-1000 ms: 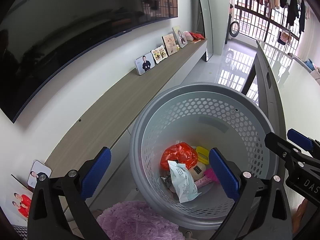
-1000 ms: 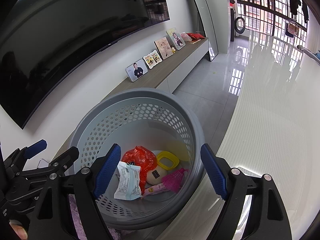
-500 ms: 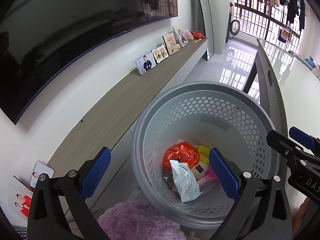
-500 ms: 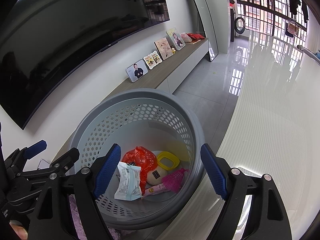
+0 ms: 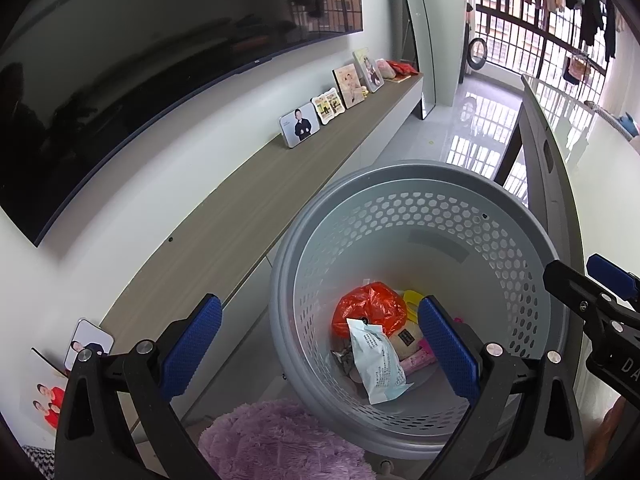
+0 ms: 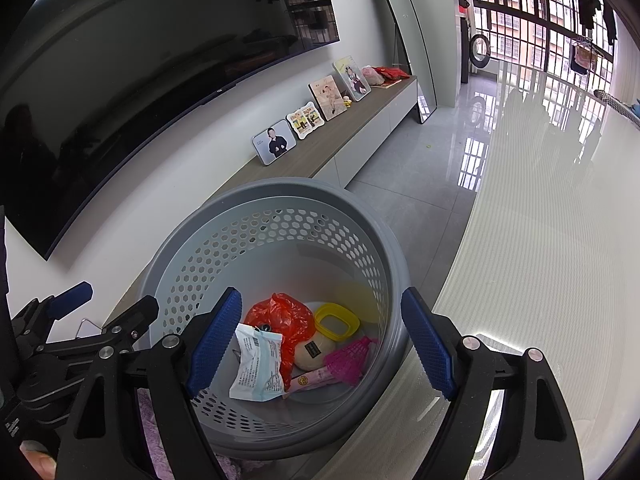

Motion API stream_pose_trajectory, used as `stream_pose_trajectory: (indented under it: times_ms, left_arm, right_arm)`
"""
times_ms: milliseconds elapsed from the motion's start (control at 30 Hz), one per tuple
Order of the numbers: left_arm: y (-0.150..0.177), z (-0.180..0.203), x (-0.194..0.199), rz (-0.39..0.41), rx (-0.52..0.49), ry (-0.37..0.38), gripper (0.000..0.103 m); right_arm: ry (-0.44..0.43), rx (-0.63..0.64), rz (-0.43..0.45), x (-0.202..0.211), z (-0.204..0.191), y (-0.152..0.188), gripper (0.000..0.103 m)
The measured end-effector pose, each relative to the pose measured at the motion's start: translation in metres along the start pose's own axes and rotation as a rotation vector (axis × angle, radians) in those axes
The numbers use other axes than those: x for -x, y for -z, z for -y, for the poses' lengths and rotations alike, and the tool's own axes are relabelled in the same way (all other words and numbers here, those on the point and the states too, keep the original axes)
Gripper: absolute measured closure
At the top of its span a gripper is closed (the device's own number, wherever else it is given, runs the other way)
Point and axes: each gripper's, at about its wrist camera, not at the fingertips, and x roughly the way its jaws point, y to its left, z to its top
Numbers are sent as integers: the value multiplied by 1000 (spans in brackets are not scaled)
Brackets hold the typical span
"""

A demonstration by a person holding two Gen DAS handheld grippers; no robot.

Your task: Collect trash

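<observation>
White wrapper (image 6: 258,364), print unreadable

Print on the white packet (image 6: 258,364) in the basket (image 5: 500,240) is too small to read. The red bag (image 6: 286,322) partly covers the items beneath it. The purple cushion (image 5: 276,440) is cut off by the lower edge. Faces in the photo frames (image 5: 300,125) are too small to tell
</observation>
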Motion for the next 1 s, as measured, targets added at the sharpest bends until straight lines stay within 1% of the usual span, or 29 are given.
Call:
stream_pose_trajectory:
  times_ms: [1000]
  left_arm:
    - [-3, -1, 4, 15, 11, -9, 6]
  right_arm:
    - [-1, 0, 0, 0, 1, 1, 25]
